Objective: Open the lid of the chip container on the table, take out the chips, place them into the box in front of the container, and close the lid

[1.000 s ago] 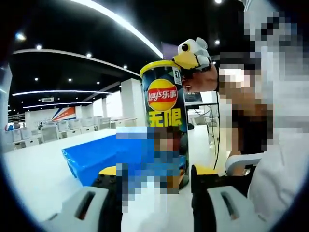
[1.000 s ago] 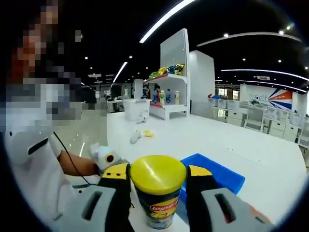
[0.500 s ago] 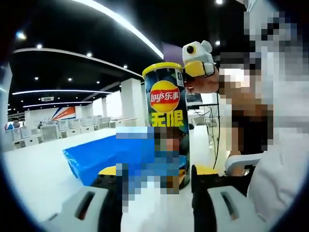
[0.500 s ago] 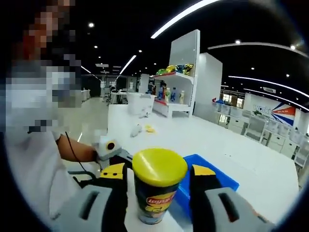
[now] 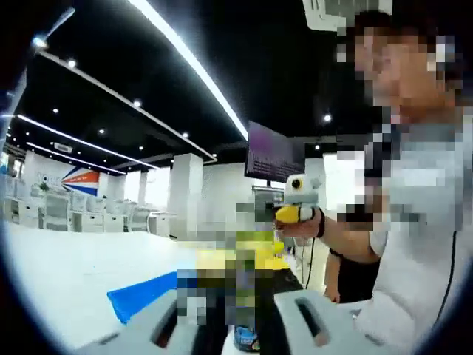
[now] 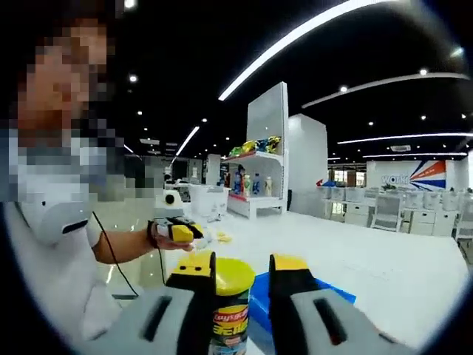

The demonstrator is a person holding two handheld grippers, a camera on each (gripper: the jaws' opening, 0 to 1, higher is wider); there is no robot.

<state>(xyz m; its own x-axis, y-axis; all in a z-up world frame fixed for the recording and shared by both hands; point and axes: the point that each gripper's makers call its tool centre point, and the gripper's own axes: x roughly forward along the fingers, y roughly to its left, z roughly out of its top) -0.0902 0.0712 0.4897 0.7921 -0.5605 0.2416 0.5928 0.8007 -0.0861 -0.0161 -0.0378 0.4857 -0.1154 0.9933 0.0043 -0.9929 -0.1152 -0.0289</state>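
Compared with a second earlier, both cameras are seen to have been raised and tilted, so that the chip container (image 6: 231,318) now sits low at 6 o'clock in the right gripper view instead of filling its lower middle. In that view the yellow lid (image 6: 234,276) is still seated on the can, and the right tongs (image 6: 243,277) are seen closed in tight at either side of it; they are judged to be clamped on the lid rim, though actual contact is hard to confirm. The blue box (image 6: 267,310) lies on the white surface (image 6: 384,274) just behind the can, toward 4 o'clock. In the left gripper view the can's middle is masked by mosaic, only its base (image 5: 244,342) being visible between the left tongs (image 5: 233,322), which are drawn close together around it; a grip on the can body is judged likely. The other gripper is seen at 3 o'clock there, and a corner of the box (image 5: 144,296) at 8 o'clock. The opening step is judged to be in hand: with the can braced from below, the lid remains to be prised upward.
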